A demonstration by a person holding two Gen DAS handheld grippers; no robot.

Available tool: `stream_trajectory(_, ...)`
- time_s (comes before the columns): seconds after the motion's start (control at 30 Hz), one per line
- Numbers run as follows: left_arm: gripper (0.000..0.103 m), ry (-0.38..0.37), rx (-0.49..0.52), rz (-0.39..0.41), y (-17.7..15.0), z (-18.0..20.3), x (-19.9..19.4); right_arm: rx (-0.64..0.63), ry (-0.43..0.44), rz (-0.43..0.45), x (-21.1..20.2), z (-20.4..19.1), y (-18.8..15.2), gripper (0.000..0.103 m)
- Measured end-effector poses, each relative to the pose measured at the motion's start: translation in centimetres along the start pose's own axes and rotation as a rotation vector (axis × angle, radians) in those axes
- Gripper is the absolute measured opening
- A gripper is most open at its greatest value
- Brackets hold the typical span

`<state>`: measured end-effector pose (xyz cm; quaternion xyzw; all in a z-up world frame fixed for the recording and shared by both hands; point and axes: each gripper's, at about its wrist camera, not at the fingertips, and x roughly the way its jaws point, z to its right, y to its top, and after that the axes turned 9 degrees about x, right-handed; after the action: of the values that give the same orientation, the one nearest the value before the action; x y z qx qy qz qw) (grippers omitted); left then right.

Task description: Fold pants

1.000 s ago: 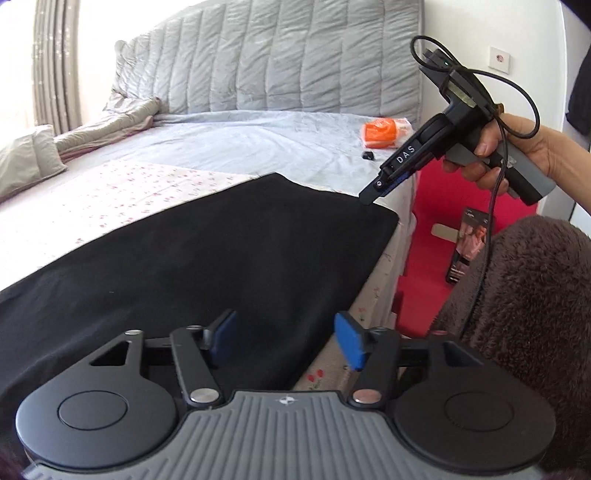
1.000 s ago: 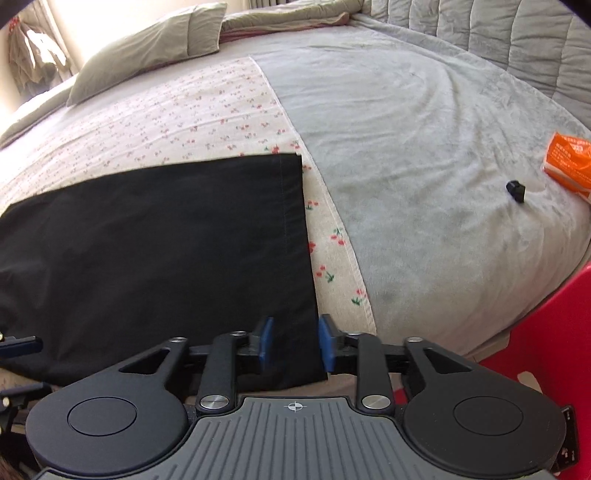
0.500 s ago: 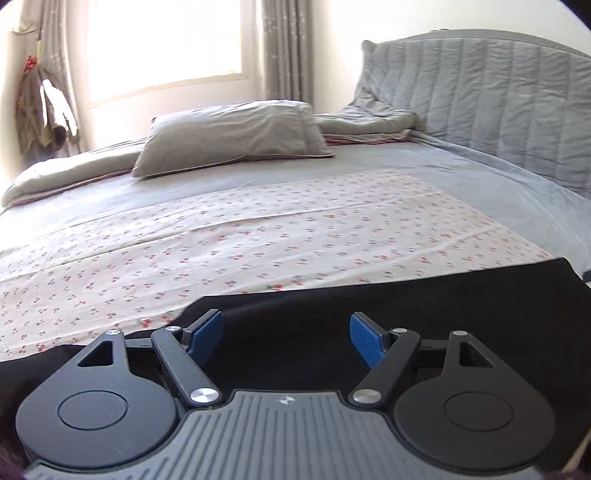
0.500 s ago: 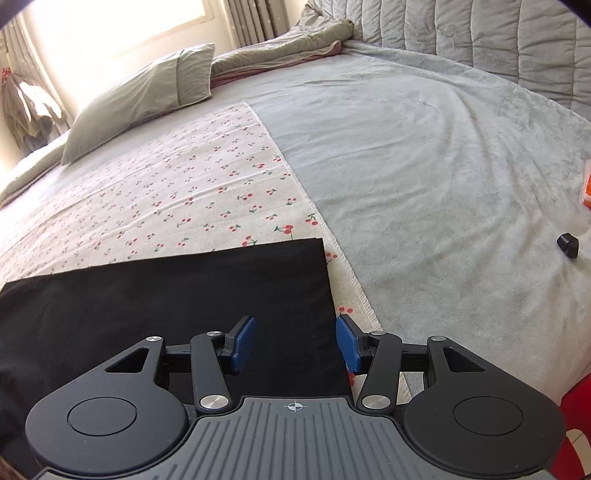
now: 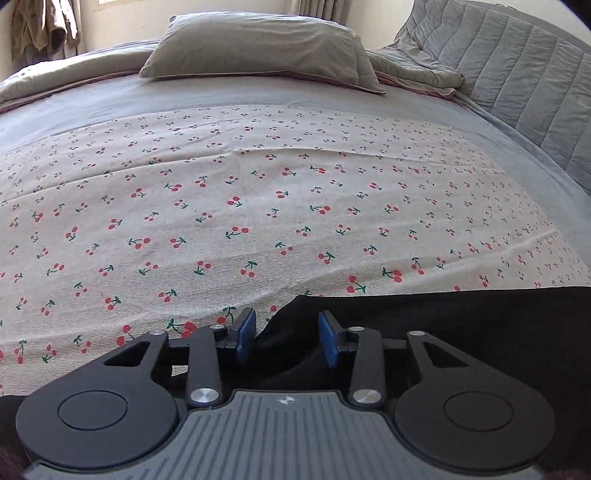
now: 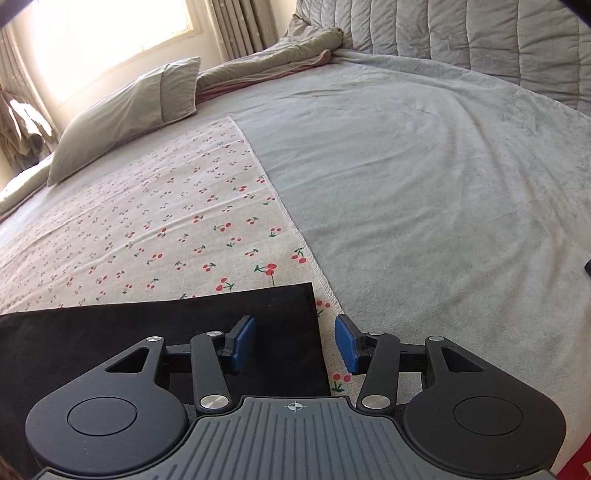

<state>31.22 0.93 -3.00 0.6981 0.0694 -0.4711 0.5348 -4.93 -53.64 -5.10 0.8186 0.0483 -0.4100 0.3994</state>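
Pants (image 5: pixel 461 317) cut off behind tongs (image 5: pixel 287 336)

Left wrist view: left gripper (image 5: pixel 286 341) angled down at the bed (image 5: pixel 92 107), jaws closing, blue fingers (image 5: pixel 245 334) still apart. Between the fingers lies a raised corner of the black pants (image 5: pixel 461 325); the pads do not press on it. The pants spread from the gap away to the right of the right finger and under the gripper body. Left finger sits over the cherry-print sheet (image 5: pixel 258 192), which fills the area ahead of both fingers. Farther ahead, a grey pillow (image 5: pixel 258 48) rests on the grey bedding. Ahead and to the right: a bunched grey quilt (image 5: pixel 413 70) and a quilted headboard (image 5: pixel 517 74). Far ahead left, clothing (image 5: pixel 40 26) hangs by the wall.
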Motion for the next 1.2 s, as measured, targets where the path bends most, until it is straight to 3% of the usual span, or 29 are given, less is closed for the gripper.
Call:
stream_trajectory(0.1, 0.031, -0.03, 0.012, 0.002, 0.0, -0.1, 0.2, -0.012, -0.007, 0.009, 0.8, -0.1, 0.1, 0.041)
stream_trajectory(0.2, 0.016, -0.056, 0.016, -0.003, -0.1, -0.1, 0.3, -0.024, -0.006, 0.018, 1.5, -0.5, 0.2, 0.041)
stream_trajectory(0.33, 0.006, -0.037, 0.039, 0.026, -0.4, 0.5, -0.1, -0.087, 0.0, 0.016, 1.7, -1.6, -0.3, 0.005)
stream_trajectory(0.5, 0.004, 0.003, 0.01, 0.137, -0.4, 0.8, -1.9, -0.187, -0.074, 0.112, 0.3, -3.7, -0.5, 0.003)
stream_trajectory(0.67, 0.003, 0.037, -0.019, 0.25, 1.4, 1.2, -3.0, -0.236, -0.126, 0.187, 0.9, -5.4, 2.0, 0.003)
stream_trajectory(0.8, 0.003, 0.076, -0.033, 0.281, 3.2, 2.1, -1.4, -0.236, -0.178, 0.216, 3.3, -6.4, 4.8, 0.003)
stream_trajectory(0.9, 0.005, 0.106, -0.053, 0.262, 4.0, 2.6, 1.0, -0.212, -0.218, 0.219, 6.0, -7.0, 6.1, 0.003)
stream_trajectory(0.97, 0.011, 0.149, -0.045, 0.226, 4.1, 3.2, 2.5, -0.206, -0.255, 0.214, 7.6, -7.4, 6.2, 0.01)
stream_trajectory(1.0, 0.021, 0.188, -0.041, 0.224, 3.9, 3.6, 2.7, -0.205, -0.274, 0.216, 8.0, -7.7, 6.1, 0.014)
stream_trajectory(1.03, 0.038, 0.221, -0.032, 0.234, 3.7, 4.1, 2.4, -0.21, -0.288, 0.217, 8.1, -8.1, 6.0, 0.022)
stream_trajectory(1.1, 0.061, 0.221, -0.015, 0.258, 3.2, 4.8, 1.2, -0.229, -0.261, 0.241, 7.1, -9.2, 5.4, 0.047)
stream_trajectory(1.13, 0.062, 0.213, 0.004, 0.259, 2.9, 5.2, 0.4, -0.24, -0.237, 0.254, 6.3, -10.0, 5.1, 0.062)
stream_trajectory(1.2, 0.063, 0.189, 0.043, 0.247, 2.4, 6.3, -1.0, -0.27, -0.184, 0.235, 4.9, -12.0, 4.5, 0.063)
